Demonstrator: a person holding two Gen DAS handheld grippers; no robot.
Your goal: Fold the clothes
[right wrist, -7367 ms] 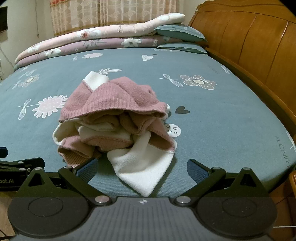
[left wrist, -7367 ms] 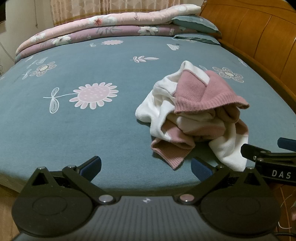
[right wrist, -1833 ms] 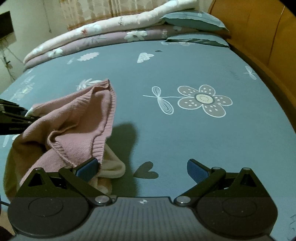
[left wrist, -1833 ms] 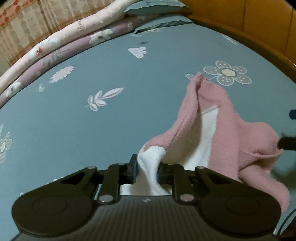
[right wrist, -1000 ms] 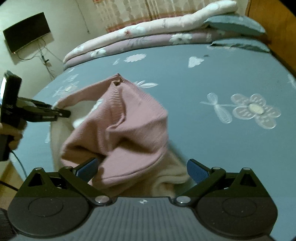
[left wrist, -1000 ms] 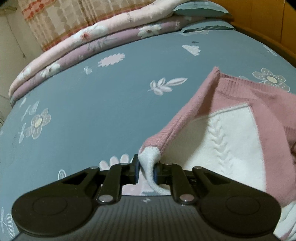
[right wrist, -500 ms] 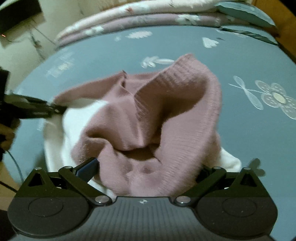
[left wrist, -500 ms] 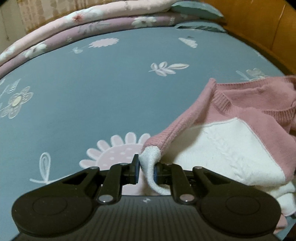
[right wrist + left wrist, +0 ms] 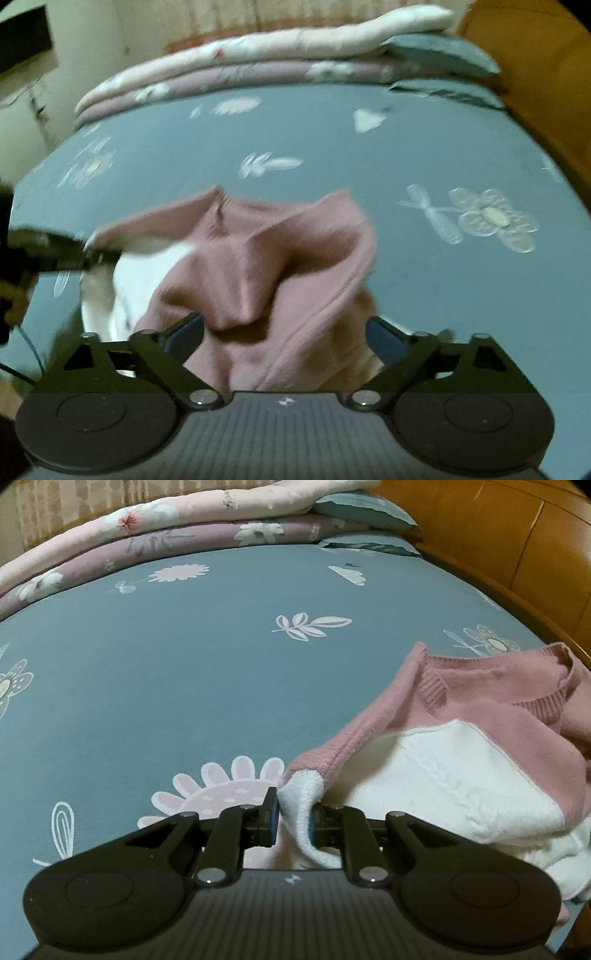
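On the near part of the bed [image 9: 184, 686], the left gripper [image 9: 291, 821] pinches the sweater [image 9: 258, 266] by its white cuff while the right gripper [image 9: 284, 338], its fingers closing around bunched pink knit, risks clamping several layers and tangling the spread.

The blue sheet [image 9: 184, 701] lies bare from nine to twelve o'clock; the sweater [image 9: 461, 760] heaps at three, folded quilts [image 9: 166, 528] bar twelve.
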